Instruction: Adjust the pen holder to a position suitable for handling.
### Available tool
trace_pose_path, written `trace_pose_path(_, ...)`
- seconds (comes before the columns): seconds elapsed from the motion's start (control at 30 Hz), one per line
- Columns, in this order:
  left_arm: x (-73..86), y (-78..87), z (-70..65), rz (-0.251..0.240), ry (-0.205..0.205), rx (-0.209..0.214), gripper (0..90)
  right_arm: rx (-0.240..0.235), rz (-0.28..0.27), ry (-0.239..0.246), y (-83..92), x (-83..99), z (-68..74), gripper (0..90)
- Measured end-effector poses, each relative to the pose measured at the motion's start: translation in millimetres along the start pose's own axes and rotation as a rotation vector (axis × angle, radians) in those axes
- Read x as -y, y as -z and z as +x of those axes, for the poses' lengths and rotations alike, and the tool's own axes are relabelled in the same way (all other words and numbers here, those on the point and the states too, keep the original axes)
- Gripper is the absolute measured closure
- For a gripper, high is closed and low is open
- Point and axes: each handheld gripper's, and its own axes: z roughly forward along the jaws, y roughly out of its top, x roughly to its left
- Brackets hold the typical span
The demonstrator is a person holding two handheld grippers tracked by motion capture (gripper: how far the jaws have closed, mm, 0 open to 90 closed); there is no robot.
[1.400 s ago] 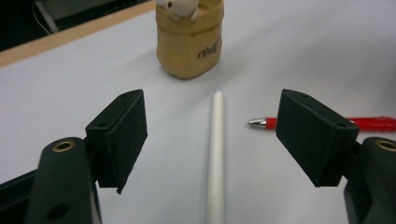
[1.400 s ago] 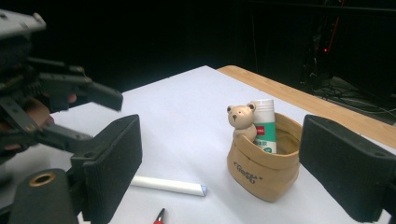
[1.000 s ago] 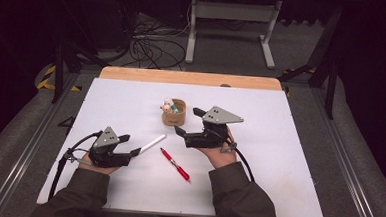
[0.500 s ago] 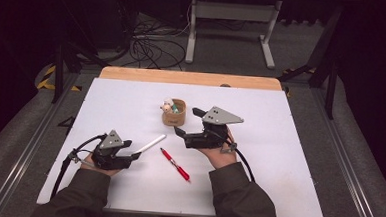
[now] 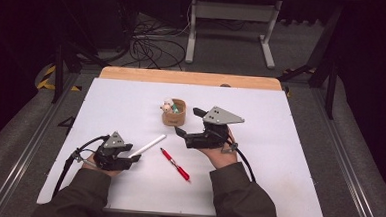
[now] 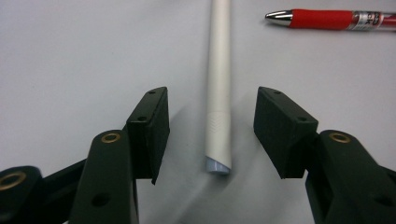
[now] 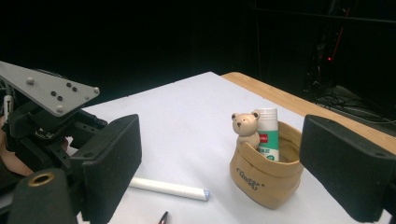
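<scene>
Pickup of white pen [image 6: 218,93] in hand: left claw [image 6: 210,133] straddles its capped end, jaws just been closing, pads not yet touching the barrel, which lies flat on the worktop [image 6: 70,56]. Right claw [image 7: 219,172] open, empty, facing the tan pouch [image 7: 264,175]. Next, by my reading: close squarely on the barrel, then lift. Red pen [image 6: 327,19] lies beyond.
</scene>
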Motion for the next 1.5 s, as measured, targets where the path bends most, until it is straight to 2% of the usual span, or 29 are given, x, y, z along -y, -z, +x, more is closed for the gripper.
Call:
trace_pose_path(0.43, 1.6, 0.1, 0.6, -0.009, 0.007, -0.009, 50.7, -0.003, -0.004, 0.004, 0.3, -0.4, 1.0, 13.7)
trace_pose_path(0.67, 2.6, 0.5, 2.9, -0.017, 0.015, -0.013, 56.6, -0.007, -0.008, 0.005, 0.5, -0.9, 1.5, 13.7)
trace_pose_path(0.77, 2.7, 0.8, 3.6, -0.019, 0.005, -0.025, 59.0, -0.007, -0.008, 0.006, 0.2, -1.6, 2.3, 13.7)
trace_pose_path(0.97, 3.3, 0.5, 3.2, -0.025, 0.01, -0.028, 60.6, -0.013, -0.008, 0.011, -0.3, -2.3, 3.8, 13.7)
trace_pose_path(1.07, 3.2, 0.4, 3.0, -0.027, 0.009, -0.031, 63.7, -0.013, -0.009, 0.011, -0.3, -2.7, 3.7, 13.7)
trace_pose_path(1.27, 2.8, 0.0, 2.4, -0.028, -0.004, -0.032, 76.5, -0.012, -0.004, 0.012, -0.7, -2.2, 3.5, 13.7)
trace_pose_path(1.5, 2.3, 0.0, 3.2, -0.025, -0.009, -0.024, 78.3, -0.021, 0.009, 0.019, -2.4, -0.9, 5.6, 13.7)
